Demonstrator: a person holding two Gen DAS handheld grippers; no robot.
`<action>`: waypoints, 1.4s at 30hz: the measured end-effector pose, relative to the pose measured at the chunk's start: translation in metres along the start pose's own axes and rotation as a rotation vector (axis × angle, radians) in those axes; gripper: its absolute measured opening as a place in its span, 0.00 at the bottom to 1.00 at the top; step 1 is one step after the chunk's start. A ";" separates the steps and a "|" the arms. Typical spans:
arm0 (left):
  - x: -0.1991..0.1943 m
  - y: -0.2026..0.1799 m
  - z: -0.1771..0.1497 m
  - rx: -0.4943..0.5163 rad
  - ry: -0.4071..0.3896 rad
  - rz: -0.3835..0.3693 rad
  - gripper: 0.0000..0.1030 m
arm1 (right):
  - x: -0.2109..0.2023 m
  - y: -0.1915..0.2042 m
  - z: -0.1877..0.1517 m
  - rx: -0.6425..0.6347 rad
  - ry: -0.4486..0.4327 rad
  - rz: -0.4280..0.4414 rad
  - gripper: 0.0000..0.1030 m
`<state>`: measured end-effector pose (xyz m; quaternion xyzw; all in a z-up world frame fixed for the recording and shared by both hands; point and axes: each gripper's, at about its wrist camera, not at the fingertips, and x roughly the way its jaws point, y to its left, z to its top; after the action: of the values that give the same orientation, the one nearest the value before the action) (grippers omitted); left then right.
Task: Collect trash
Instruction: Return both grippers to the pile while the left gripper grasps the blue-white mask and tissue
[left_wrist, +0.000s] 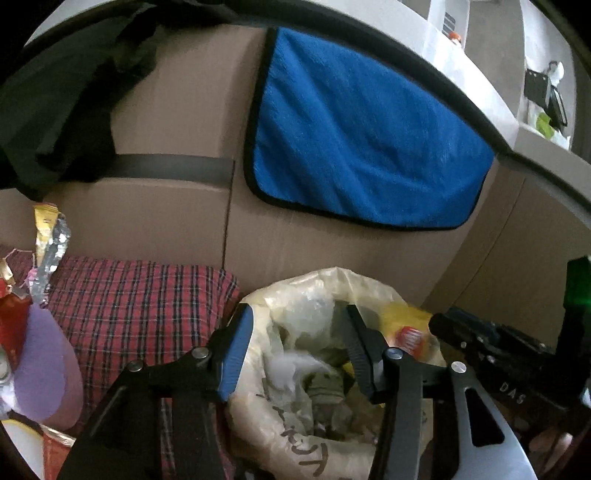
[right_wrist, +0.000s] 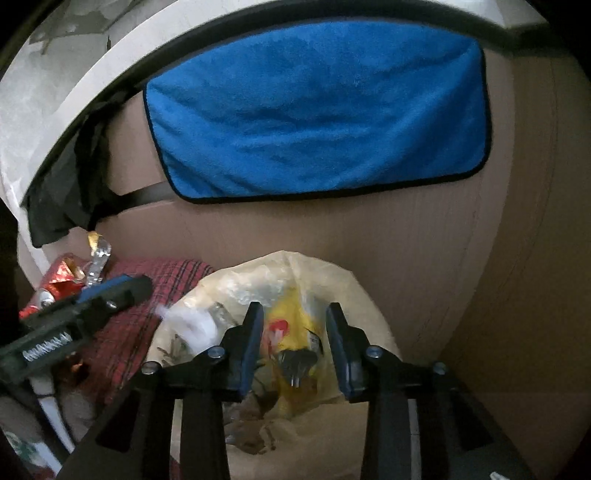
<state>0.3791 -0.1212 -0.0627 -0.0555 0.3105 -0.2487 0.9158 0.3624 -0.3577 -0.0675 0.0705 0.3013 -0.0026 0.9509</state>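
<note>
**Left wrist view: both grippers poised over the trash bag**

The trash bag (left_wrist: 295, 369) is seen lying open against the cardboard wall (left_wrist: 166, 221). The left gripper (left_wrist: 297, 347) and right gripper (right_wrist: 295, 347) are held over its mouth, fingers wide and empty. More wrappers (left_wrist: 48, 243) left of the bag are judged the next pickup.
</note>
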 end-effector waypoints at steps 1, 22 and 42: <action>-0.004 0.002 0.002 -0.002 -0.007 0.001 0.50 | -0.002 0.002 0.000 -0.003 -0.003 0.003 0.33; -0.194 0.108 -0.001 -0.041 -0.177 0.226 0.50 | -0.062 0.115 0.016 -0.119 -0.104 0.086 0.33; -0.229 0.213 -0.102 -0.321 -0.049 0.291 0.50 | -0.015 0.230 -0.063 -0.218 0.177 0.380 0.33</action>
<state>0.2510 0.1822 -0.0752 -0.1612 0.3286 -0.0599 0.9287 0.3249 -0.1225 -0.0792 0.0227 0.3634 0.2153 0.9061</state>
